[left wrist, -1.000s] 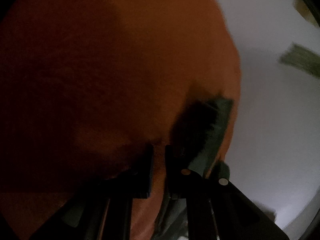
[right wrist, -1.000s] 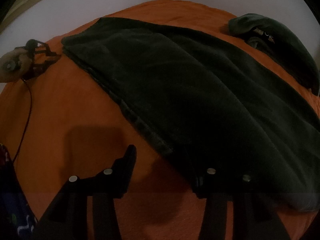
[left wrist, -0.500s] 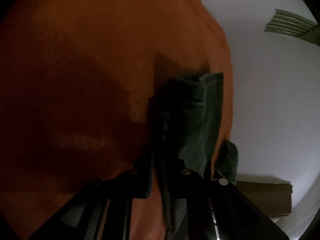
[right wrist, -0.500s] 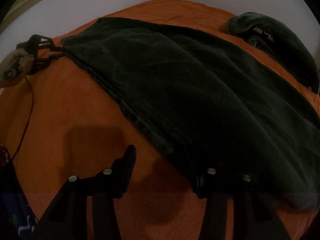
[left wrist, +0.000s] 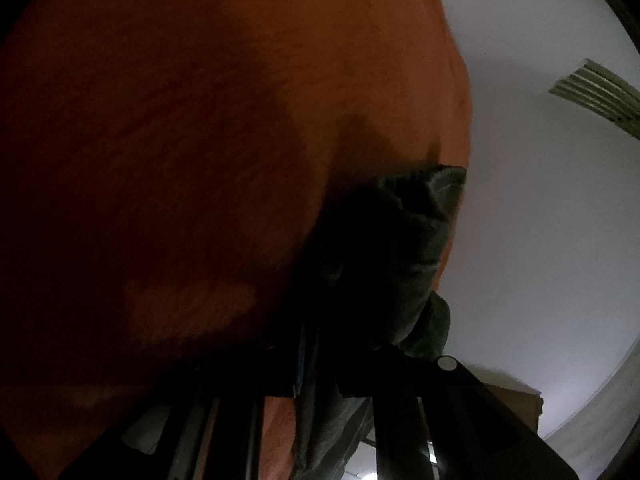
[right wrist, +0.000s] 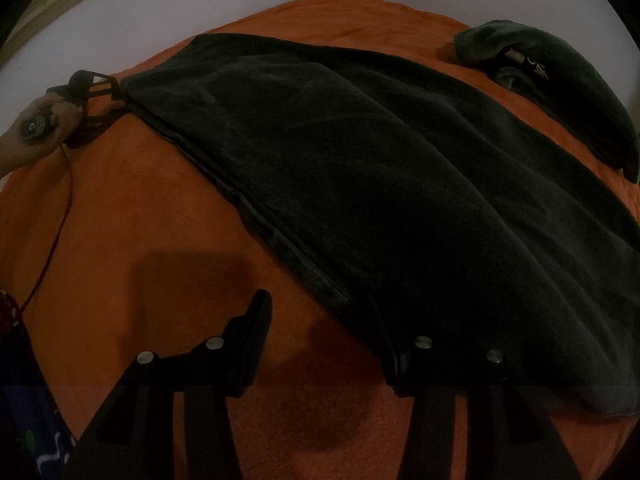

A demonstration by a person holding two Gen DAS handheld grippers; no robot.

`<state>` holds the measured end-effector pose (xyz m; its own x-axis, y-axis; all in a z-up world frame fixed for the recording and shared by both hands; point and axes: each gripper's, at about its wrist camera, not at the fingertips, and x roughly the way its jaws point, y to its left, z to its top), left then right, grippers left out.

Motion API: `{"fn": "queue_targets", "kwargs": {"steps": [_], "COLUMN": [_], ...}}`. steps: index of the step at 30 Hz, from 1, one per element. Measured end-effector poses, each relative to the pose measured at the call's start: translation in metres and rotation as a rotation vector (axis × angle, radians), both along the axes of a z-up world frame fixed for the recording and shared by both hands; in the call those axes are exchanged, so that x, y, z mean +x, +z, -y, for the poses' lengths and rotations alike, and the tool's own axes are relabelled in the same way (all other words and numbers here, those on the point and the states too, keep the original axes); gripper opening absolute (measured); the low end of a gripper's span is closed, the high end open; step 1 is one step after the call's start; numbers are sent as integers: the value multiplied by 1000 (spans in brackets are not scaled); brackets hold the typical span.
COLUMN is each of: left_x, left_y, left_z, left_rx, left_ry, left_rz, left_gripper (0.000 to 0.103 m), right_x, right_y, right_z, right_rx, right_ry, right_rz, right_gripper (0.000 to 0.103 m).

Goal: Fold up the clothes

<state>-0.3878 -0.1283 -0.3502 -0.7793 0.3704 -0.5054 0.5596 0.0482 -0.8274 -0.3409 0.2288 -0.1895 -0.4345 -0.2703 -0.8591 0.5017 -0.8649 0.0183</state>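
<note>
A dark green garment (right wrist: 380, 184) lies spread on the orange bed cover (right wrist: 140, 220). At its far left corner my left gripper (right wrist: 100, 92), held by a hand (right wrist: 24, 144), is shut on the cloth. The left wrist view shows that bunched green corner (left wrist: 404, 240) clamped between the left gripper's (left wrist: 320, 364) fingers, above the orange cover (left wrist: 180, 120). My right gripper (right wrist: 320, 320) stands open at the garment's near edge. One finger (right wrist: 256, 320) is over bare cover. The other finger (right wrist: 390, 344) is at the cloth's edge, dark against it.
A second dark green garment (right wrist: 568, 92) with a label lies bunched at the back right. A thin red cable (right wrist: 56, 232) trails down the left side to patterned blue fabric (right wrist: 24, 420). A white wall (left wrist: 540, 200) with a vent (left wrist: 596, 88) borders the bed.
The left gripper has moved across the cover with the garment corner, drawing that end flatter. The held cloth now fills more of the left wrist view. The right gripper has stayed put.
</note>
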Motion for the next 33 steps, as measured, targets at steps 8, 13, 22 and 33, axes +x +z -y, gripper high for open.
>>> {"fn": "queue_targets", "kwargs": {"steps": [8, 13, 22, 33], "left_x": [-19, -42, 9, 4], "left_y": [102, 87, 42, 51], "left_z": [-22, 0, 31, 37], "left_rx": [-540, -529, -335, -398], "left_ry": [12, -17, -19, -42], "left_rz": [-82, 76, 24, 56], "left_gripper": [8, 8, 9, 9], "right_x": [2, 7, 7, 44], "right_y": [2, 3, 22, 100], "right_z": [-1, -6, -46, -224], "right_rx": [-3, -8, -51, -161], "right_ry": [-4, -20, -108, -577], "right_rz": [-8, -17, 26, -94], "right_gripper": [47, 48, 47, 48]}}
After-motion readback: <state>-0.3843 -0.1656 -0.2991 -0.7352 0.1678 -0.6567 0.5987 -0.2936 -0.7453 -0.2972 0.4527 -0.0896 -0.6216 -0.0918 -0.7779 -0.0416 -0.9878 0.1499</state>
